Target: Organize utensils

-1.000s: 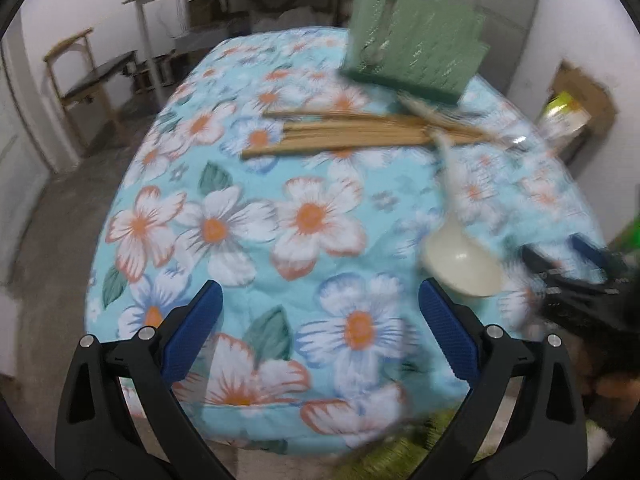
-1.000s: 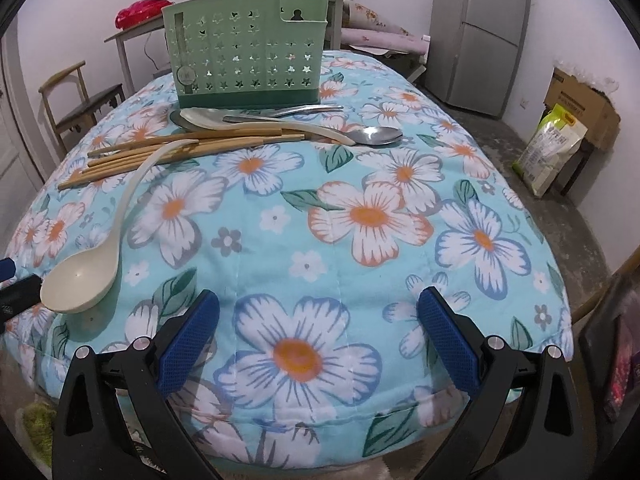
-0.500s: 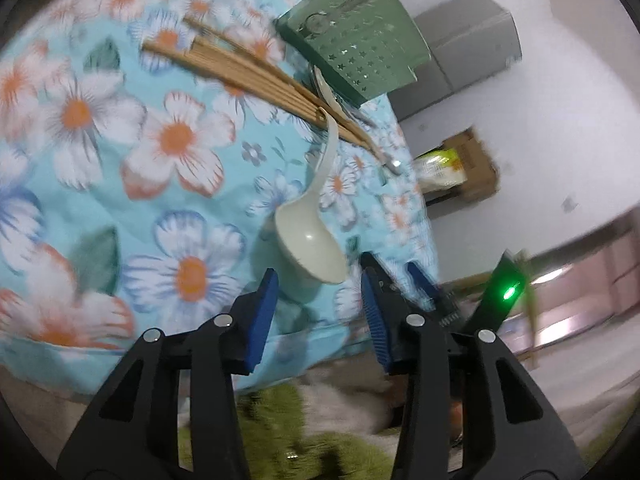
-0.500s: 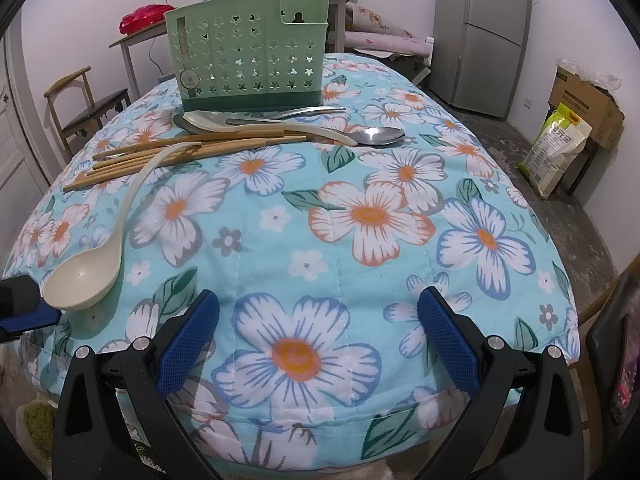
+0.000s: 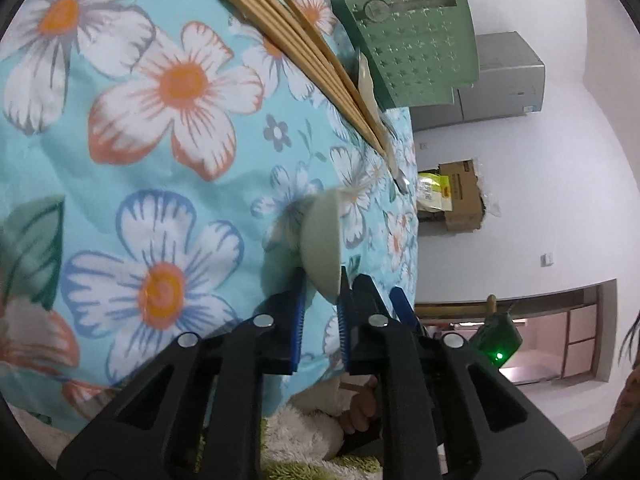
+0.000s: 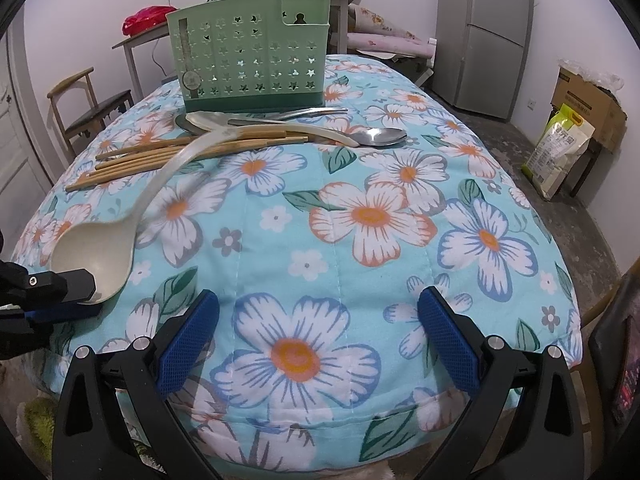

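Cream ladle [image 6: 93,256]: our left claw [image 5: 320,312] has just been closing, now nipping its bowl rim. Right claw [image 6: 318,334] wide, empty. Green caddy [image 6: 250,50] unfilled (seemingly); chopsticks [image 6: 180,154], spoons [image 6: 376,136] remain on desk [image 6: 400,240].

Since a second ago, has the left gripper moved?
Yes. In the right wrist view the left gripper has come in from the left edge toward the green utensil holder, its jaws closing on the cream ladle bowl.

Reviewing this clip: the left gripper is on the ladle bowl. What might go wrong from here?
1. The left gripper, jaws just closing, pinches only the rim of the cream ladle; the long handle may swing or slip out.
2. That handle lies across the chopsticks, so lifting may scatter them.
3. The ladle sits at the table edge; a slip drops it.
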The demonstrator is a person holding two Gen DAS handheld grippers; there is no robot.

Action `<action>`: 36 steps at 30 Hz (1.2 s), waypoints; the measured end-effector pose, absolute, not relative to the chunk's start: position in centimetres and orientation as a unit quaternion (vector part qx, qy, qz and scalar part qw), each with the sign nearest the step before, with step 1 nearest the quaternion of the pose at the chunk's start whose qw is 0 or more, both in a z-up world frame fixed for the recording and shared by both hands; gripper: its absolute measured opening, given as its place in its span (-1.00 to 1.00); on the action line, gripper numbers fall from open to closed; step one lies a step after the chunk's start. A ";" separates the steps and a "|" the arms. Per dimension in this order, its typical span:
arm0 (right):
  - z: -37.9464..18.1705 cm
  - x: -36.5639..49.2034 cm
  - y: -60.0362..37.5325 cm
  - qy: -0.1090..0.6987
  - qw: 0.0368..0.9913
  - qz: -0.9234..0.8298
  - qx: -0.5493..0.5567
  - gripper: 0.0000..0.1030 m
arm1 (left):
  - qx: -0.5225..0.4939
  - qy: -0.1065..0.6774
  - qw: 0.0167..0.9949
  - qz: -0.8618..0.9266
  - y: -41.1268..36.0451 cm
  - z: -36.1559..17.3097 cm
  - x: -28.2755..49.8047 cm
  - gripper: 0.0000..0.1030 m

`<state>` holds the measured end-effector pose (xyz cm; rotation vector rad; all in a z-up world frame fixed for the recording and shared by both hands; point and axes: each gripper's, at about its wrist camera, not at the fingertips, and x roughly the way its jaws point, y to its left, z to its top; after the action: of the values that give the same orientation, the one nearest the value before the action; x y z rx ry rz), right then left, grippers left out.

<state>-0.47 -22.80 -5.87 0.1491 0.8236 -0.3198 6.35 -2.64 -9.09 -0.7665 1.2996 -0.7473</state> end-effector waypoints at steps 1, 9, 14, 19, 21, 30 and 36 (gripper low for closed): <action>-5.9 -0.5 -22.8 0.398 0.901 -0.154 0.072 0.88 | -0.326 0.575 0.675 -0.327 -2.8 -8.8 6.5 -0.85; -5.9 -0.4 -22.9 0.396 0.903 -0.154 0.071 0.88 | -0.214 0.517 0.769 -0.309 -2.5 -4.8 6.3 -0.96; -5.8 -0.6 -22.9 0.395 0.903 -0.150 0.074 0.88 | -0.188 0.482 0.801 -0.300 -1.2 -2.9 6.7 -0.96; -4.0 -0.2 -24.5 0.376 0.911 -0.131 0.104 0.88 | -0.173 0.455 0.825 -0.287 0.6 -1.3 7.1 -0.96; -3.0 0.4 -25.9 0.364 0.913 -0.124 0.133 0.88 | -0.167 0.446 0.833 -0.283 1.4 -1.1 7.0 -0.96; -3.1 5.6 -35.0 0.335 0.870 -0.109 0.345 0.35 | -0.170 0.446 0.837 -0.268 2.7 -1.2 9.8 -0.96; -5.1 8.4 -37.6 0.342 0.850 -0.130 0.378 0.00 | -0.171 0.453 0.833 -0.267 3.0 -1.7 11.0 -0.96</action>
<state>8.40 -37.62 -5.12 0.7963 0.7204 -0.2745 11.02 3.04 -1.72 -0.3622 0.9595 -0.5654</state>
